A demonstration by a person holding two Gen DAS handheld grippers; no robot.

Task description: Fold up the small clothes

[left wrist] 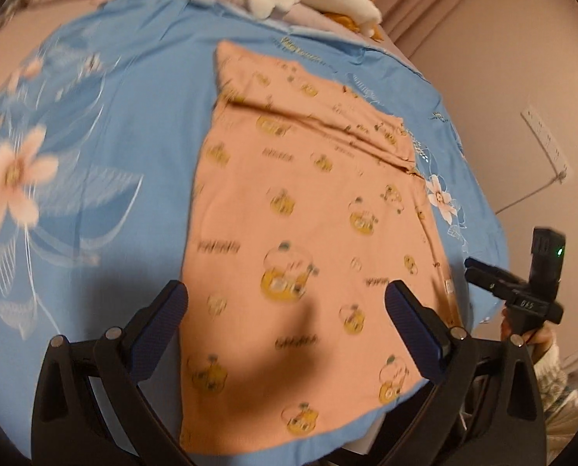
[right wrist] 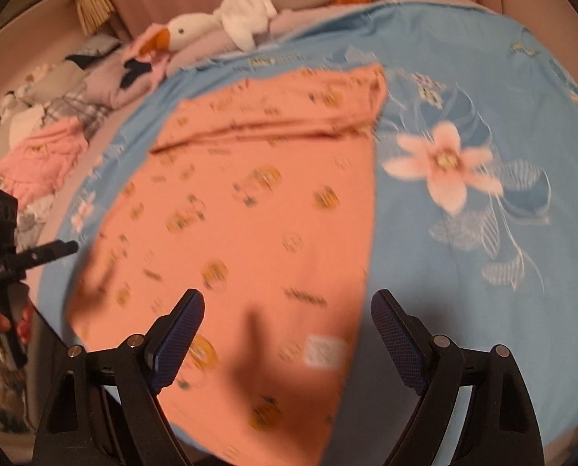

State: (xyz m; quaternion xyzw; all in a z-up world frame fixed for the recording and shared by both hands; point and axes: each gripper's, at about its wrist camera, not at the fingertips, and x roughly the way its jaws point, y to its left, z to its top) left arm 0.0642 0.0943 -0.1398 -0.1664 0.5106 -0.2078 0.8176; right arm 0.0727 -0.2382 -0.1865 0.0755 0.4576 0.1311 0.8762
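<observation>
Bedsheet (left wrist: 133,124), blue with pale flowers, is our landmark: it covers the bed, and everything else sits on it or past its edges. Spread flat on the bedsheet's middle lies the task's thing, the orange printed garment (left wrist: 289,202), with one fold or seam crossing its far part. Beyond the bedsheet's far edge rests a white goose toy (right wrist: 250,11), and off its side a heap of other clothes (right wrist: 44,155).

We judge that the fold is only at its approach step; nothing is gripped yet. Our left gripper (left wrist: 285,310) hangs over the garment's near hem, fingers spread wide and empty. Our right gripper (right wrist: 289,318) hangs likewise, spread and empty. Next, we think, each must come down onto a near corner and pinch only the garment's cloth, not the bedsheet.
</observation>
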